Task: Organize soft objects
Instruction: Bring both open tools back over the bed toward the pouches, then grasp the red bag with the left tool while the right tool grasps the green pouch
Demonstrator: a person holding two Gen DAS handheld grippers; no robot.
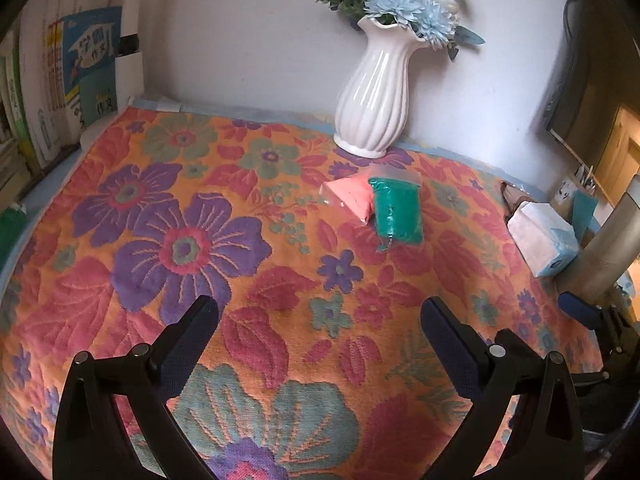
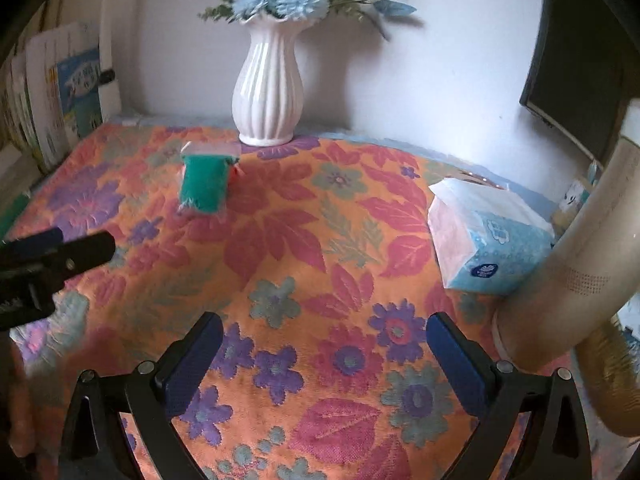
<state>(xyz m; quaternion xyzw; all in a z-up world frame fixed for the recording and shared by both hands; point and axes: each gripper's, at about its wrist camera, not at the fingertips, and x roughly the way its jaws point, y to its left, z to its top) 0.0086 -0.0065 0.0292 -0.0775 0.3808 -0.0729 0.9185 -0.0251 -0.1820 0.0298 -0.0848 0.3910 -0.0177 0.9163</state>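
- a lived-in home room, with a table under a floral quilted cloth (image 1: 248, 264)
- white ribbed vase (image 1: 372, 96) of blue artificial flowers (image 1: 404, 8) against the wall
- schoolbooks (image 1: 76, 80) stacked upright at the left edge
- soft tissue pack (image 2: 488, 236)

A blue book (image 1: 90, 60) stands at the left edge of the table. Its cover shows big white Chinese letters, and the two that can be read are "作文". Lower down, on the green part of the same cover, "作文" is printed again in dark letters. The thin books (image 1: 40, 96) beside it have print too small to read. The blue tissue pack (image 2: 490, 236) has a dark round label, but its words are too blurry to read.
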